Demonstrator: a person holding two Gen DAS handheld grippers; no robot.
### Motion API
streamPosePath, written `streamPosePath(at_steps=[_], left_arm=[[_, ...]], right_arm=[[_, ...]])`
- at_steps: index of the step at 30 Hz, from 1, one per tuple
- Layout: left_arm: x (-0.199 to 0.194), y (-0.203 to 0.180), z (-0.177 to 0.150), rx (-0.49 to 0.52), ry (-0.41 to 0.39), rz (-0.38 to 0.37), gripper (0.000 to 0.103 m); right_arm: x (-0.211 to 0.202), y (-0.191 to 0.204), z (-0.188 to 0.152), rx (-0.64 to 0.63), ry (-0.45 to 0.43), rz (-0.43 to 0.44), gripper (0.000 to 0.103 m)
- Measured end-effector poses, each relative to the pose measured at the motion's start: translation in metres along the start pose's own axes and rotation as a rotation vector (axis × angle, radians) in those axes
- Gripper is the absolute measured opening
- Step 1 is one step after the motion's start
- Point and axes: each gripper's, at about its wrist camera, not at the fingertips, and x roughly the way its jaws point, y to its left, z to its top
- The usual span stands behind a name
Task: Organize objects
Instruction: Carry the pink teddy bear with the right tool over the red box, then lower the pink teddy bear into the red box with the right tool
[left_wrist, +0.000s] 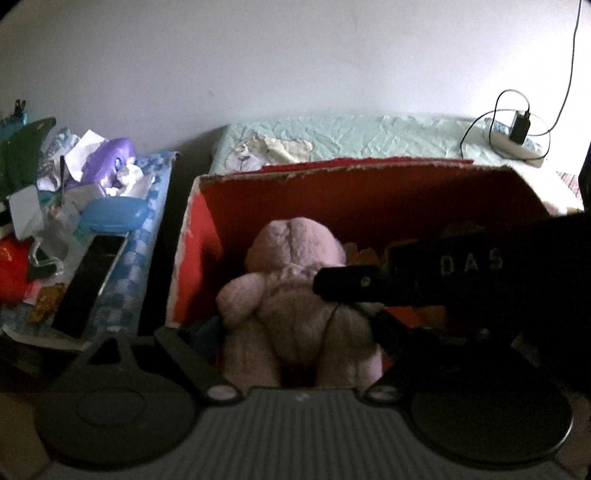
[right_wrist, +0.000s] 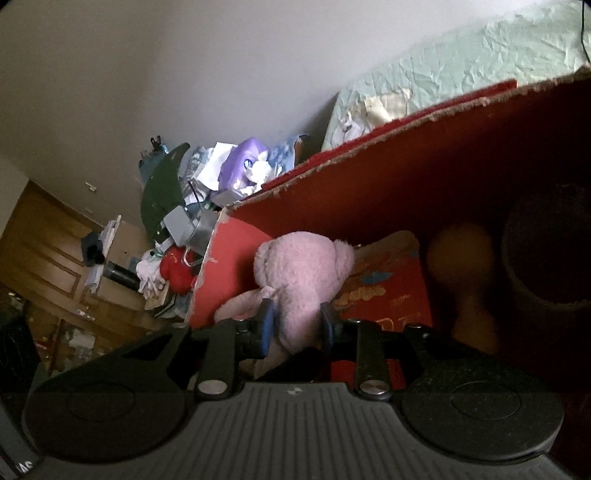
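A pink plush bear (left_wrist: 295, 295) sits in an open red cardboard box (left_wrist: 332, 167), its back toward the left wrist camera. My right gripper (right_wrist: 297, 319) is shut on the plush bear (right_wrist: 299, 273), with a blue pad (right_wrist: 266, 321) pressed into each side of it. In the left wrist view, the right gripper (left_wrist: 343, 295) reaches in from the right, its black body marked "DAS". My left gripper (left_wrist: 295, 328) stands open just behind the bear with its arms splayed wide. Its fingertips are hidden in shadow. The box rim (right_wrist: 369, 138) has ragged torn edges.
Deeper in the box lie an orange rounded toy (right_wrist: 461, 266), a dark round object (right_wrist: 546, 251) and a red patterned item (right_wrist: 384, 291). A clutter pile (left_wrist: 74, 206) with a purple pack stands left. Behind is a pale green bed sheet (left_wrist: 369, 136) with a charger (left_wrist: 519, 127).
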Motion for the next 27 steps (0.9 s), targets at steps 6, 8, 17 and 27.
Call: streamPosePath(at_steps=[6, 8, 17, 27], left_arm=[[0.003, -0.006, 0.002, -0.003, 0.058, 0.054, 0.089], [0.002, -0.006, 0.003, -0.016, 0.075, 0.062, 0.090], [-0.001, -0.012, 0.006, -0.026, 0.098, 0.119, 0.091], [0.003, -0.015, 0.005, -0.054, 0.125, 0.147, 0.093]], right_arm=[[0.002, 0.002, 0.000, -0.020, 0.025, -0.006, 0.039], [0.002, 0.000, 0.001, -0.008, 0.031, -0.005, 0.041], [0.003, -0.003, 0.002, 0.010, 0.067, 0.018, 0.047], [0.000, -0.004, 0.002, 0.013, 0.050, 0.060, 0.054]])
